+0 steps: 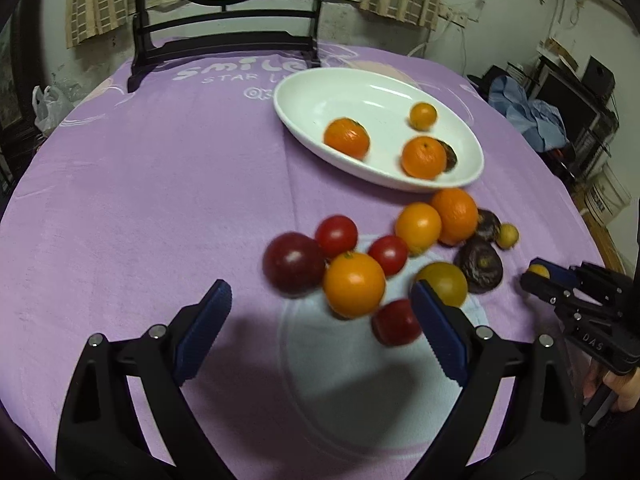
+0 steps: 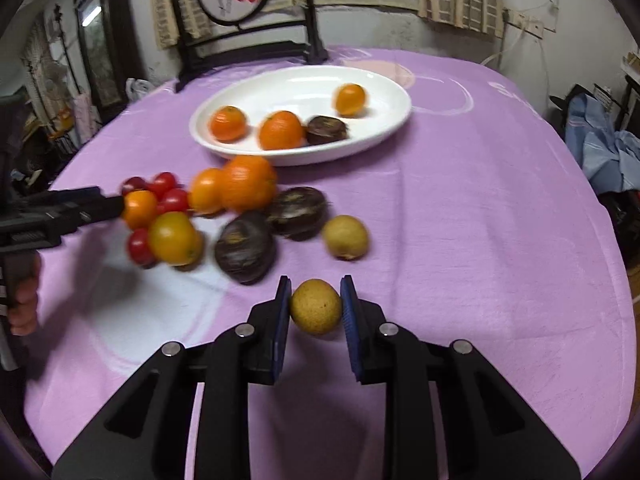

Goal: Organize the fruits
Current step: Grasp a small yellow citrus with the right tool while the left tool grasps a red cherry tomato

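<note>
Right gripper (image 2: 316,306): clamped on a small yellow-brown fruit (image 2: 316,307), just above the purple tablecloth (image 2: 480,240).
Left gripper (image 1: 320,320): jaws spread wide, holding nothing, at the near edge of the loose fruit cluster (image 1: 384,248).
White oval dish (image 2: 224,142): beyond the cluster; holds three orange fruits and one dark fruit.

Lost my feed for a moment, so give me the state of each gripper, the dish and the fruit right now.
left gripper: open, empty, over the fruit cluster.
right gripper: shut on small yellow-brown fruit.
white dish: upright on the table, holding three orange fruits and one dark fruit.
fruit cluster: loose on the purple tablecloth, outside the dish.
second yellow-brown fruit: lying apart on the cloth, ungripped.
</note>
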Demonstrator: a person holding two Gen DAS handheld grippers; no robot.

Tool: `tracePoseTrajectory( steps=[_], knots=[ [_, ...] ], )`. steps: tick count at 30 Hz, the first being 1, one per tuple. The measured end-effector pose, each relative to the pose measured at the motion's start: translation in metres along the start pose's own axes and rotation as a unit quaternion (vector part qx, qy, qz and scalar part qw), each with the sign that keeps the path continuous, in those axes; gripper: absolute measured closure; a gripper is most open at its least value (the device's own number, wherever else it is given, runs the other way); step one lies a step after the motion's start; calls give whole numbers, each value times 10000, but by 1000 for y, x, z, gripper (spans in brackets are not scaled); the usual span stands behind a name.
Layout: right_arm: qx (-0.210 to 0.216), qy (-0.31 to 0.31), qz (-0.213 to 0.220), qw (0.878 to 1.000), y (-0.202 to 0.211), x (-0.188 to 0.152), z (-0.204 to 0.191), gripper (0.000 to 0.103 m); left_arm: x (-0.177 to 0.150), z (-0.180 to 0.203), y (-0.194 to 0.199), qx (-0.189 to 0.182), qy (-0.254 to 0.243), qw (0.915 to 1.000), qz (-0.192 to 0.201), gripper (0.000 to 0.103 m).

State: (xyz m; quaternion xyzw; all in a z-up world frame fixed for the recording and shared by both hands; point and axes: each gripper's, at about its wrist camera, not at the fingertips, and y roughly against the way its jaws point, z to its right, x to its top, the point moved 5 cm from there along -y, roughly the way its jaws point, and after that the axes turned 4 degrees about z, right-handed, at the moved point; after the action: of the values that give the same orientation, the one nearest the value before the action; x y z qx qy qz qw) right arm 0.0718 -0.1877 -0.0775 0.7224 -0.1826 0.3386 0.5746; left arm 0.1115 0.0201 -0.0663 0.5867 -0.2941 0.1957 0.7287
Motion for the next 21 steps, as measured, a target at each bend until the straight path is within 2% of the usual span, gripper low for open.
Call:
tracePoseTrajectory(
  steps=[10,12,14,19,21],
  knots=[
    [419,207,108,9988,11,-4,-26,77,-27,44,-5,-228,-614,9975,-283,11],
    [449,202,128,9987,13,-4,-26,77,-28,51,-8,-198,-692,9969,-307,16],
    [490,194,144,9985,14,-5,-26,77,-27,54,-12,-183,-756,9965,-303,25],
    [593,180,166,9979,14,-6,-28,77,-23,49,-21,-75,-603,9977,-316,35],
    [625,165,180,9977,15,-6,-28,77,-21,45,-24,57,-603,9978,-270,50]
  ],
)
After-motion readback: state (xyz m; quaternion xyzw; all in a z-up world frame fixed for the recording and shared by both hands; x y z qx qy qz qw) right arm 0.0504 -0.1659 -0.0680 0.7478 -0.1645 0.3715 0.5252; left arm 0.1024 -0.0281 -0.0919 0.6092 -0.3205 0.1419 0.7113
